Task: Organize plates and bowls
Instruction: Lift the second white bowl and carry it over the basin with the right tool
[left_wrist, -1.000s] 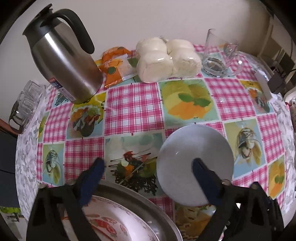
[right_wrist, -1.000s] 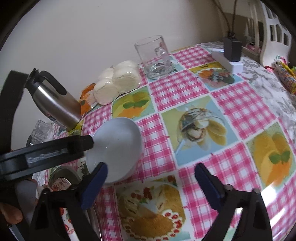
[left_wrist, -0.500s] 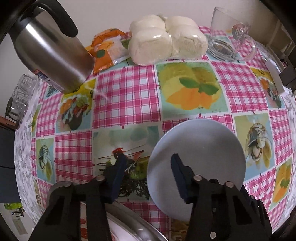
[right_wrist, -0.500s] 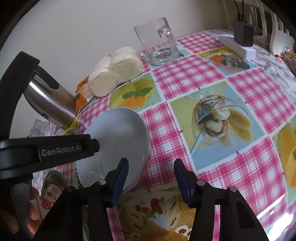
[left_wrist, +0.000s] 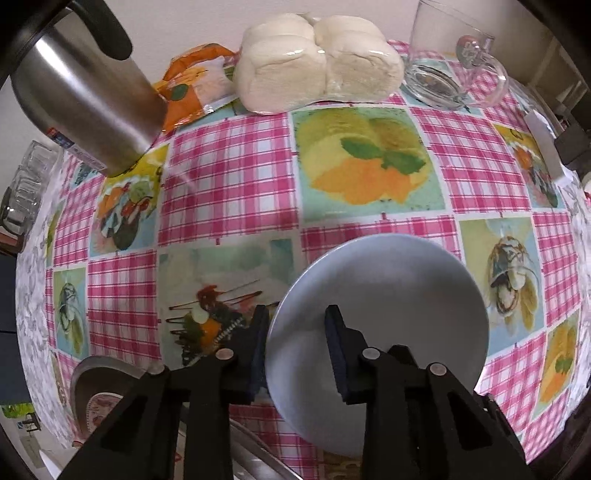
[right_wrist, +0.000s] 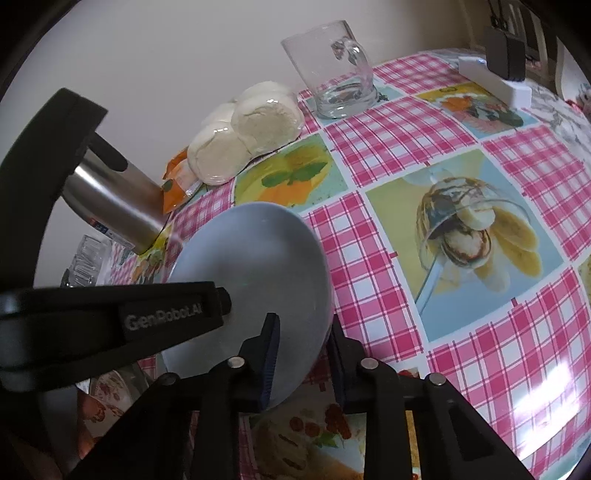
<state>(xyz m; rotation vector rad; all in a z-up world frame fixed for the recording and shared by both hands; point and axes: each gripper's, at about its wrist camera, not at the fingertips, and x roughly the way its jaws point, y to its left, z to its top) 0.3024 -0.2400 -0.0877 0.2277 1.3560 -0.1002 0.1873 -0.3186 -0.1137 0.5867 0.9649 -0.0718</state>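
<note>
So far little is sorted: at the left edge of the table (left_wrist: 229, 177) a patterned dish (left_wrist: 101, 408) already lies in a metal tray (left_wrist: 107, 369), while the pale blue bowl (left_wrist: 388, 314) sits on the cloth just beside it, not yet lifted. My left gripper (left_wrist: 295, 343) straddles its near-left rim, fingers closing, one outside and one inside the wall. My right gripper (right_wrist: 301, 354) does the same on the opposite rim, so I judge carrying and stacking remain.
</note>
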